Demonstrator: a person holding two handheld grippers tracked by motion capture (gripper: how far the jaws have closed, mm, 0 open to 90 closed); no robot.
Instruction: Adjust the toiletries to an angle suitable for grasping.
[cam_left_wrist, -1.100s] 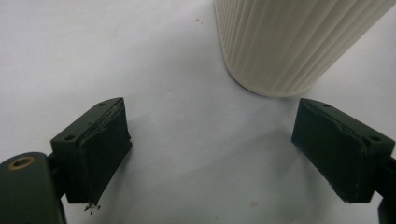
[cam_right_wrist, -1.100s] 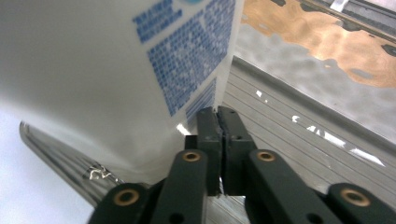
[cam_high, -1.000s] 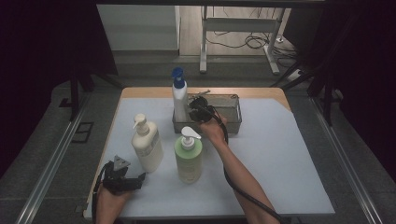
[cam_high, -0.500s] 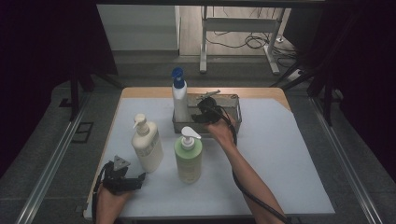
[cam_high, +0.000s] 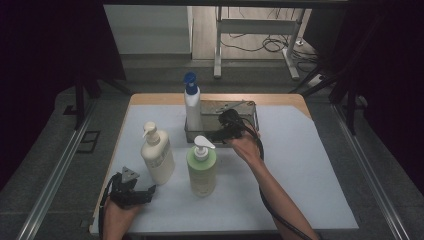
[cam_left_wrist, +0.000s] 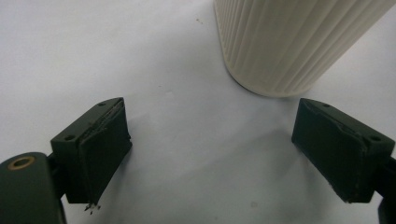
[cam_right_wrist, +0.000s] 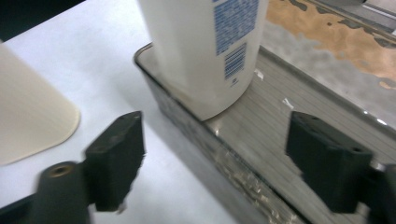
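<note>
While your right tongs (cam_high: 216, 134) have just been opening, empty, the white bottle (cam_high: 192, 107) stands upright in the metal tray's (cam_high: 250, 107) left end; your left tongs (cam_high: 150, 191) rest open on the bench (cam_high: 300, 165) near the cream bottle (cam_high: 157, 156); the green bottle (cam_high: 202, 169) stands before the tray.

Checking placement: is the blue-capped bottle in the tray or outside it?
In: the blue-capped bottle stands upright inside the tray, at its left end.

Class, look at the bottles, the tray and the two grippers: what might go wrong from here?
1. The right gripper, fingers just opened with nothing between them, sits close to the tall white bottle standing at the tray's left end; a careless swing might tip it.
2. The green bottle stands near that forearm and might get knocked.
</note>
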